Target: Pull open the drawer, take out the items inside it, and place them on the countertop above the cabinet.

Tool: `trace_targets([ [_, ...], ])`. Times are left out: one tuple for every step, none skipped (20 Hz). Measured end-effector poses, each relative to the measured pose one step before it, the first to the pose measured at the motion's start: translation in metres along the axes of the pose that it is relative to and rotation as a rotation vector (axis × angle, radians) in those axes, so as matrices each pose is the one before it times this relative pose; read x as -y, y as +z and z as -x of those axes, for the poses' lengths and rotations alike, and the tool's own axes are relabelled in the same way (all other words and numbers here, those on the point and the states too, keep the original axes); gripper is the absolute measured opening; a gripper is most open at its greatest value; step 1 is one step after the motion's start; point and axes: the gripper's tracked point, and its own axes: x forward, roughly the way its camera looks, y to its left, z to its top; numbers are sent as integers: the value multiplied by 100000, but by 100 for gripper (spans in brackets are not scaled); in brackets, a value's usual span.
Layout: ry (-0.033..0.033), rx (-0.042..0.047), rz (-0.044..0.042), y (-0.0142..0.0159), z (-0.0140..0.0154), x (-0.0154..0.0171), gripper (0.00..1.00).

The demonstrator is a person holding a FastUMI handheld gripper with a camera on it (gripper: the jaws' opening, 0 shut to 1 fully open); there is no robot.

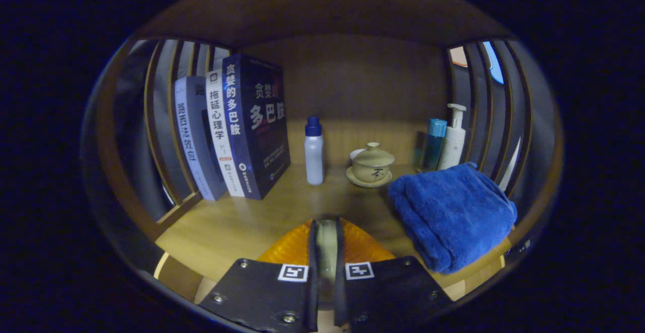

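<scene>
So the gripper [326,232] is clamped down on an orange thing [360,245], both fingers squeezing what looks like its pale rim, held right at the front edge of the wooden countertop [232,227]. Can't tell exactly what the orange thing is. Folded blue towel [451,212] sits at the front right corner, just beside the fingers. Further back: three books [237,126] standing along the left side, a small white bottle with a blue cap [314,151] mid-back, a lidded teacup on a saucer [372,165] next to it, and a teal bottle [434,144] plus a white pump bottle [454,139] in the back right corner.
</scene>
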Motion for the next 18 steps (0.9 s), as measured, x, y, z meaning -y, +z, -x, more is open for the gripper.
trace_targets([
  [-701,828,-349,223,-629,116,13],
  [-1201,1335,430,247,-580,141,13],
  [-1167,841,827,161,-526,123,13],
  [-936,1015,572,87,-406,-34,13],
  [-712,845,108,177,-369,-4,13],
  [-514,801,-189,25,-269,-45,13],
  [-210,508,-335,71,-231,-43,13],
  [14,517,-330,133,-239,-36,13],
  [120,441,-77,68,-242,20,13],
  [139,341,581,35,97,1,13],
  [-1245,-1501,1383,-590,-89,284,19],
  [-453,-2407,1570,-673,147,48,22],
  [-603,512,1929,-145,231,236,27],
  [-1058,3608,1992,397,-47,365,39],
  [-93,2705,1041,593,399,96,51],
  [1261,1446,297,459,649,-165,62],
  [1307,1364,-270,524,694,-211,74],
  [1427,1246,-410,612,685,-216,86],
])
